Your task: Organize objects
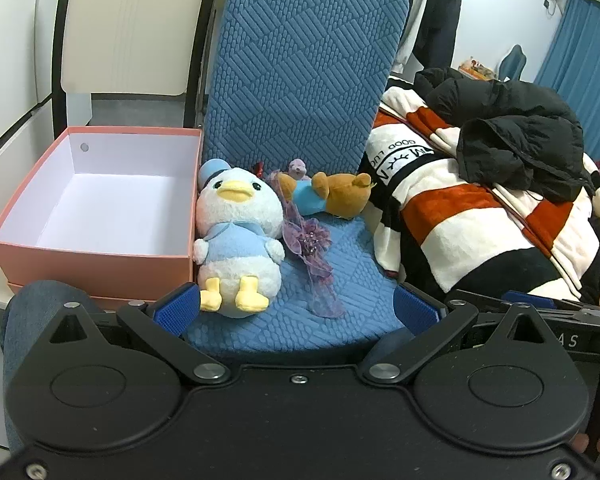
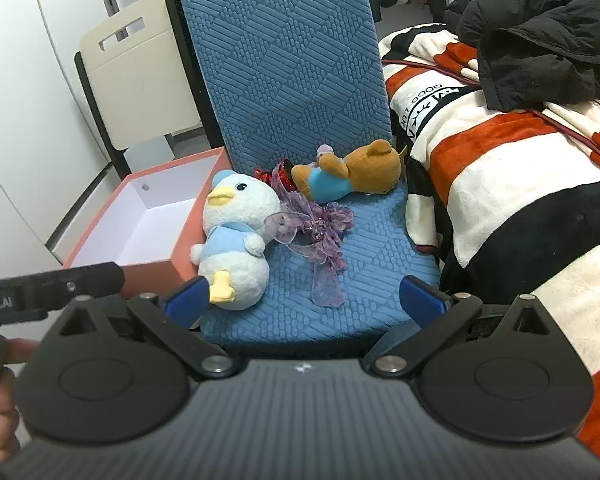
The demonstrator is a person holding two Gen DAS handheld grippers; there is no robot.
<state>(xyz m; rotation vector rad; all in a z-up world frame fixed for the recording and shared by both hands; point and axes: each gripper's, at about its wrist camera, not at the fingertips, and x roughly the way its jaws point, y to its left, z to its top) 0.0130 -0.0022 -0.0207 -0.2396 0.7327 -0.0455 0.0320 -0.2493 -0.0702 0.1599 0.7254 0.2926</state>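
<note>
A white duck plush [image 1: 238, 236] in a blue outfit sits on the blue chair seat [image 1: 352, 300], leaning by an open pink box [image 1: 96, 208]. A brown bear plush [image 1: 332, 196] in blue lies behind it, with a small purple toy [image 1: 298, 168] and a purple ribbon flower [image 1: 312, 248]. My left gripper [image 1: 298, 308] is open and empty, in front of the seat. In the right wrist view the duck [image 2: 236, 236], bear [image 2: 352, 176], ribbon [image 2: 320, 236] and box [image 2: 152, 220] show. My right gripper [image 2: 306, 300] is open and empty near the seat's front.
A bed with a striped red, white and black blanket [image 1: 480, 220] and a black jacket [image 1: 512, 132] lies right of the chair. A cream folding chair [image 1: 128, 28] stands behind the box. White cabinets are on the left. The left gripper's body [image 2: 48, 292] shows in the right view.
</note>
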